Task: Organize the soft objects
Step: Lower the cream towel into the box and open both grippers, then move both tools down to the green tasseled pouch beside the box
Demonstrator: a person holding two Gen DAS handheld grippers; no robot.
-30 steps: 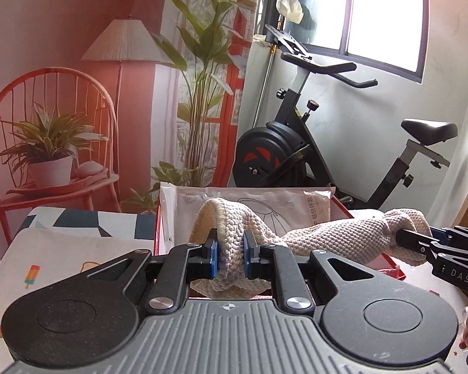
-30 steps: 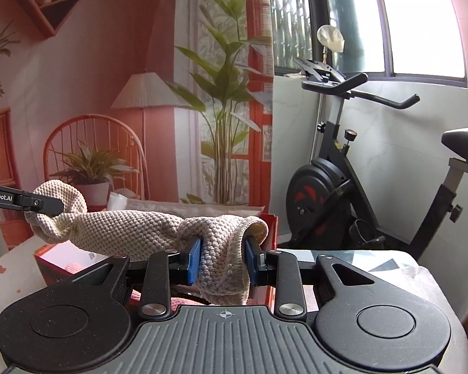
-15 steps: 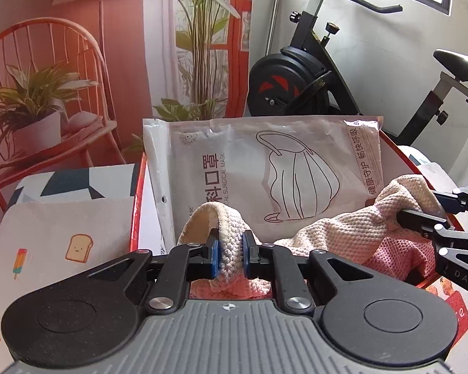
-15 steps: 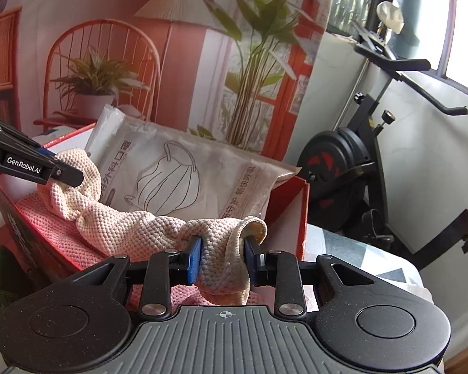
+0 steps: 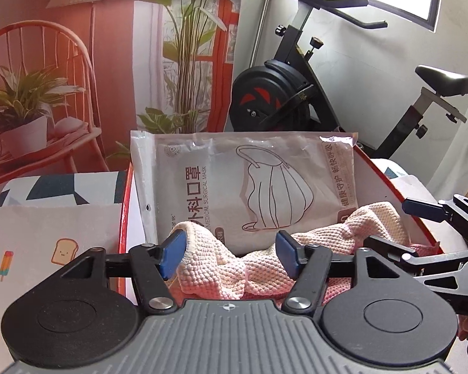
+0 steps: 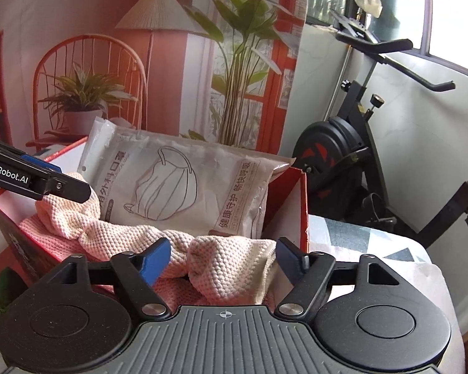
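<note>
A cream knitted cloth point(image 5: 252, 265) lies crumpled in a red box point(image 5: 124, 205), on top of a pink cloth point(image 5: 337, 290). My left gripper point(image 5: 229, 254) is open, its blue pads on either side of the cloth's left end. My right gripper point(image 6: 224, 260) is open around the cloth's right end point(image 6: 231, 268). A white surgical mask packet point(image 5: 252, 187) stands upright against the box's back wall, also seen in the right wrist view point(image 6: 184, 184). The right gripper shows at the left view's right edge point(image 5: 421, 227).
The box stands on a table with a patterned cloth point(image 5: 40, 233). Behind are an exercise bike point(image 5: 299, 93), a tall plant point(image 5: 184, 62), a floor lamp point(image 6: 159, 15) and a red chair with a potted plant point(image 5: 25, 124).
Both grippers lowered the cream cloth into the red box and then opened, letting go of it. The cloth now rests slack on the pink cloth.
</note>
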